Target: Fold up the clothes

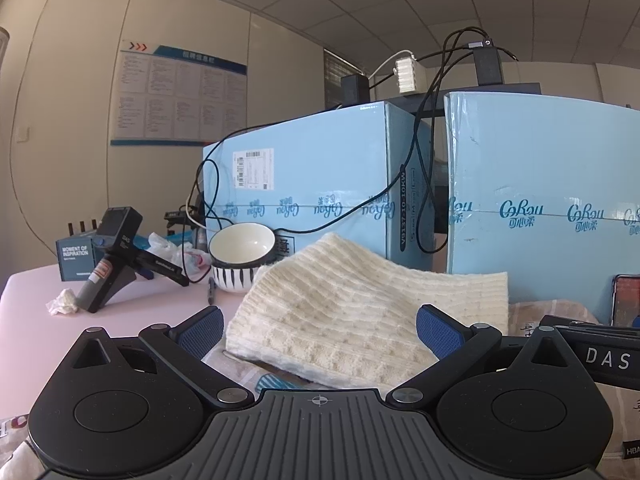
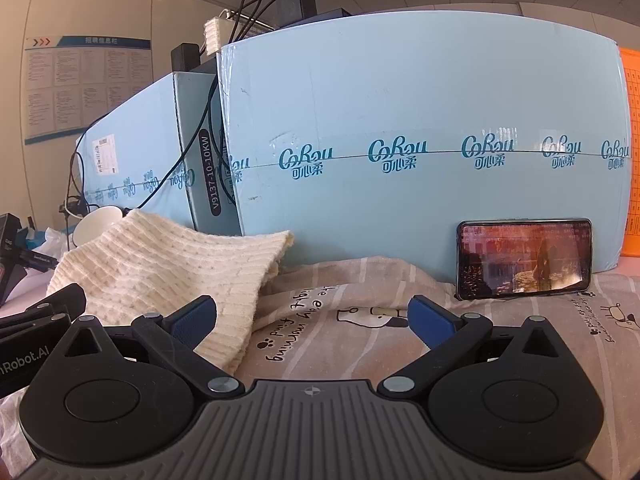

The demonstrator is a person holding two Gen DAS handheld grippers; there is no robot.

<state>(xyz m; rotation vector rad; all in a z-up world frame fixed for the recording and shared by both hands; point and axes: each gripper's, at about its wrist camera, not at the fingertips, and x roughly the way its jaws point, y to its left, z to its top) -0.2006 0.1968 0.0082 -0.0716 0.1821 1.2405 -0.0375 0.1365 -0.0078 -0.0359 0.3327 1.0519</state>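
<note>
A cream knitted garment (image 1: 344, 300) lies folded on a striped beige printed cloth (image 2: 360, 320). In the left wrist view my left gripper (image 1: 319, 330) stands open, its blue-padded fingers either side of the knit's near edge with nothing pinched. The same cream knit (image 2: 160, 272) sits left of centre in the right wrist view. My right gripper (image 2: 312, 318) is open just above the printed cloth, its left finger over the knit's right edge. The right gripper's body (image 1: 592, 352) shows at the right edge of the left wrist view.
Two large light-blue cardboard boxes (image 1: 320, 184) (image 2: 420, 152) stand close behind the clothes. A phone (image 2: 524, 258) with a lit screen leans on the right box. A white bowl (image 1: 240, 254), a black handheld device (image 1: 116, 256), a pen and crumpled tissue lie on the pink table (image 1: 32, 320) to the left.
</note>
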